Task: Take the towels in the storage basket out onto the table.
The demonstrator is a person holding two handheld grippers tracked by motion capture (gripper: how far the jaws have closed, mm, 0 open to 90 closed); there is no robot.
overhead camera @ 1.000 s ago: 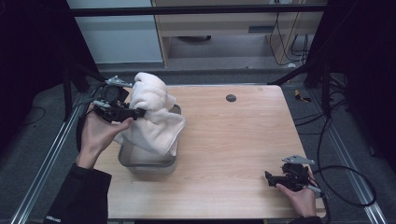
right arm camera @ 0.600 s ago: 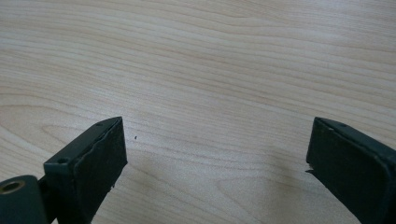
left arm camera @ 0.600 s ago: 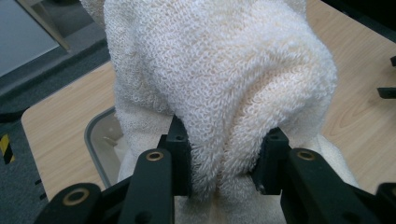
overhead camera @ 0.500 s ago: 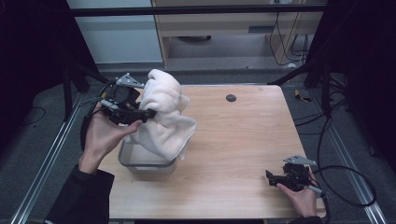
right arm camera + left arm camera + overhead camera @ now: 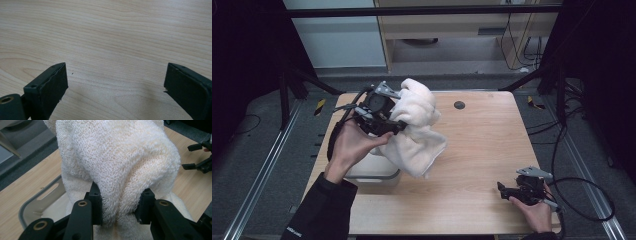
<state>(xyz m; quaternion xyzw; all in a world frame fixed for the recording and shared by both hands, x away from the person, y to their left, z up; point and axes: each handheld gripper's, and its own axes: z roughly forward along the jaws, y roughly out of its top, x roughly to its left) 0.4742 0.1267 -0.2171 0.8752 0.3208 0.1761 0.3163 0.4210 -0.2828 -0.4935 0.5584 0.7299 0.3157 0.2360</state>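
Note:
A cream terry towel [image 5: 417, 125] hangs bunched in the air above the left half of the wooden table [image 5: 482, 145]. My left gripper [image 5: 398, 125] is shut on a fold of it. In the left gripper view the black jaws pinch the towel [image 5: 120, 170] from both sides at the left gripper [image 5: 121, 206]. Below the towel stands a grey plastic bin [image 5: 372, 167], whose rim and handle slot [image 5: 48, 191] show at the left. My right gripper [image 5: 502, 190] rests open near the table's front right edge, and in the right gripper view the right gripper [image 5: 116, 80] has only bare wood between its jaws.
A small dark round hole [image 5: 459, 105] lies in the table near its far edge. Cables [image 5: 582, 190] trail off the right side. Metal frame rails [image 5: 257, 185] run along the left of the table. A cabinet stands behind the table.
My left gripper has lifted the towel up out of the bin and carried it to the right. The right gripper has stayed where it was.

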